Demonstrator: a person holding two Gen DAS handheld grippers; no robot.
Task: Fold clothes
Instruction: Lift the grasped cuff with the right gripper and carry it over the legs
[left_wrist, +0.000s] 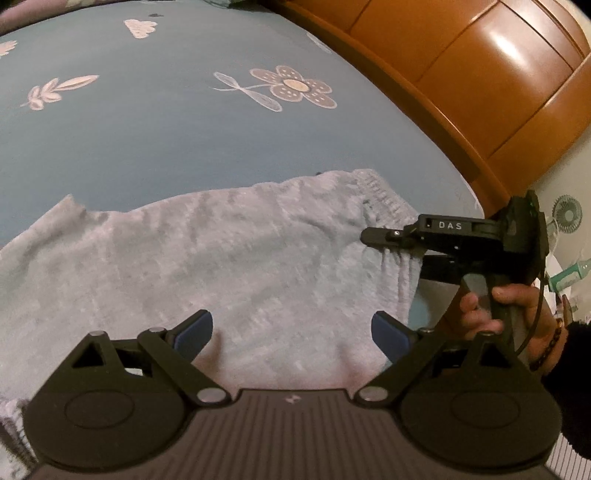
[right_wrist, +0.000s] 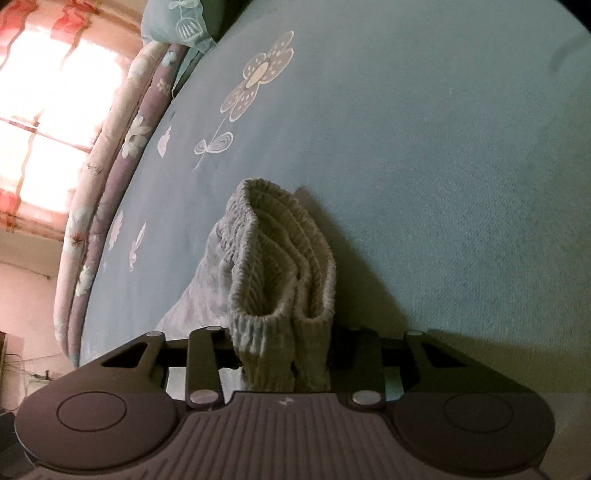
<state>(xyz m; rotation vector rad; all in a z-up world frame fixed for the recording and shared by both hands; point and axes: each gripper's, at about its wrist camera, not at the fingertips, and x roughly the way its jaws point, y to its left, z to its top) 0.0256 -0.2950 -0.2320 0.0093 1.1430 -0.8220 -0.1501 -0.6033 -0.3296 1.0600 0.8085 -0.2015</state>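
On bed (left_wrist: 155, 140) | one grey sweater (left_wrist: 192, 251) | left tongs (left_wrist: 291, 334) wide | right tongs (right_wrist: 282, 354) clamp its ribbed hem (right_wrist: 280, 258)

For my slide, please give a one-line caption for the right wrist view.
Right gripper shut on the bunched ribbed hem of a grey knitted garment, lifted over a blue flower-print bed sheet.

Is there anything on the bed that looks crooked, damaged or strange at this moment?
Nothing looks damaged or spilled. The grey sweater lies on the blue bedsheet, and only its ribbed hem is bunched into folds, because the right gripper is pinching it. The left gripper is open above the sweater.
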